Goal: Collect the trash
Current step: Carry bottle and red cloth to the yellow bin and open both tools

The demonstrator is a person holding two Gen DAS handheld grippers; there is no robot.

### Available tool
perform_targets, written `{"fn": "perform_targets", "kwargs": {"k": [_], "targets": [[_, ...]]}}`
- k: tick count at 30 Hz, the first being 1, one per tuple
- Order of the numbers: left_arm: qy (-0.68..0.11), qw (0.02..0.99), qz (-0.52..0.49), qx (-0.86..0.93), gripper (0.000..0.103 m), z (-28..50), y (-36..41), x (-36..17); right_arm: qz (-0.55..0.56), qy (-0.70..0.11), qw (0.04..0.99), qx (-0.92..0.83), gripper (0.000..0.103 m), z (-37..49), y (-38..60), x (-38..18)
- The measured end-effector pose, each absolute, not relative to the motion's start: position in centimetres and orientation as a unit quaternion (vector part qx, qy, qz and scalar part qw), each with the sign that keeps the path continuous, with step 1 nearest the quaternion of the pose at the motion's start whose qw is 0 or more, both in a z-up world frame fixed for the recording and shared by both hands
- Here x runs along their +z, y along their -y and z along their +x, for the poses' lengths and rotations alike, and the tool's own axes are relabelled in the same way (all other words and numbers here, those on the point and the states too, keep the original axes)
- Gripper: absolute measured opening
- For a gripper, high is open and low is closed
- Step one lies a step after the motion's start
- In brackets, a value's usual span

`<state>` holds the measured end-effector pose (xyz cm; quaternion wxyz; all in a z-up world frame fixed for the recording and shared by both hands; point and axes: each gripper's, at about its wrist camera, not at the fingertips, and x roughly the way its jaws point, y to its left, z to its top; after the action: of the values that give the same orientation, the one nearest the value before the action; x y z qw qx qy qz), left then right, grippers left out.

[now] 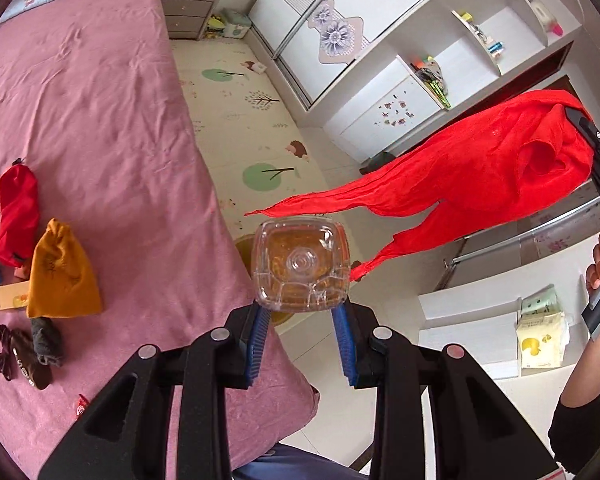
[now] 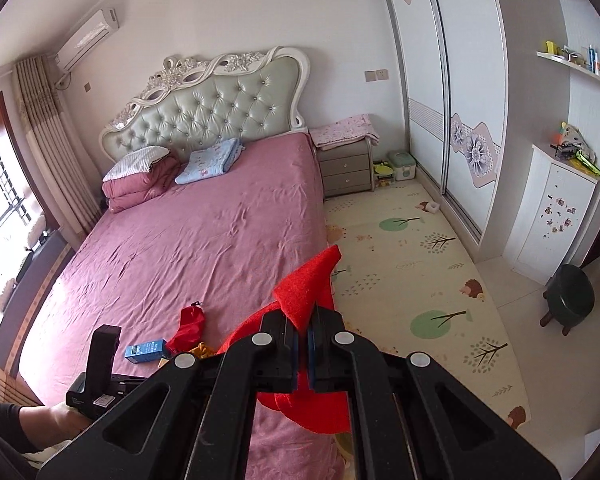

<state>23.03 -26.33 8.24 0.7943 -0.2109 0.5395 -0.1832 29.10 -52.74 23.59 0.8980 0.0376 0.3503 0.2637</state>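
Beside the pink-sheeted bed (image 1: 100, 120), my left fingers (image 1: 302, 312) pinch a clear square plastic bottle (image 1: 300, 266), my right fingers (image 2: 303, 330) clamp a red cloth bag (image 2: 308, 288); next, I judge, bagging the bottle.

Clear, glossy square plastic bottle (image 1: 300, 266): smooth, transparent walls with moulded ribs. Thin red woven cloth (image 1: 472, 178): matt, crinkled, slightly sheer; in the right wrist view its weave (image 2: 306, 290) looks coarse. Left gripper (image 1: 304, 338): matt black plastic arms with bright metal pins; blue ribbed pads (image 1: 260, 340). Pink bed sheet (image 1: 100, 120): matt, creased cloth. Near the bed's foot edge, a mustard cloth pouch (image 1: 62, 270) and a red cloth pouch (image 1: 18, 216), both matt. Patterned floor mat (image 2: 412, 264): smooth, dull finish. Tufted headboard (image 2: 216, 110): leather-like, faint sheen.
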Motion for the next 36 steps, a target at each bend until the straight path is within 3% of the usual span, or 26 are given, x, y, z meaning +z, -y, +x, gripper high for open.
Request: {"fn": "perform_targets", "kwargs": {"k": [10,28,31,32,33,35,36], "targets": [[-0.581,0.765,-0.161,-0.226,0.031,29.9,35.8,2.6,0.082,-0.435,0.870,0.216,0.003,32.9,58.1,12.2],[-0.648,0.724,-0.052,-0.229,0.031,37.1,44.7,-15.0,0.153,-0.611,0.759,0.167,0.004,36.2,60.6,-13.4],[-0.656,0.718,-0.042,-0.229,0.031,37.7,45.5,-16.6,0.161,-0.630,0.742,0.165,0.019,36.3,60.8,-15.6],[-0.660,0.714,-0.039,-0.232,0.031,37.8,45.6,-16.9,0.159,-0.631,0.742,0.159,0.033,36.2,60.8,-15.9],[-0.661,0.713,-0.038,-0.231,0.034,37.8,45.8,-17.2,0.155,-0.630,0.745,0.155,0.038,36.1,60.9,-16.0],[-0.658,0.714,-0.041,-0.236,0.063,38.0,45.9,-17.4,0.154,-0.629,0.747,0.149,0.038,36.0,61.3,-16.3],[-0.655,0.717,-0.039,-0.236,0.069,38.0,46.0,-17.3,0.161,-0.629,0.746,0.148,0.038,35.9,61.6,-16.3]]}}
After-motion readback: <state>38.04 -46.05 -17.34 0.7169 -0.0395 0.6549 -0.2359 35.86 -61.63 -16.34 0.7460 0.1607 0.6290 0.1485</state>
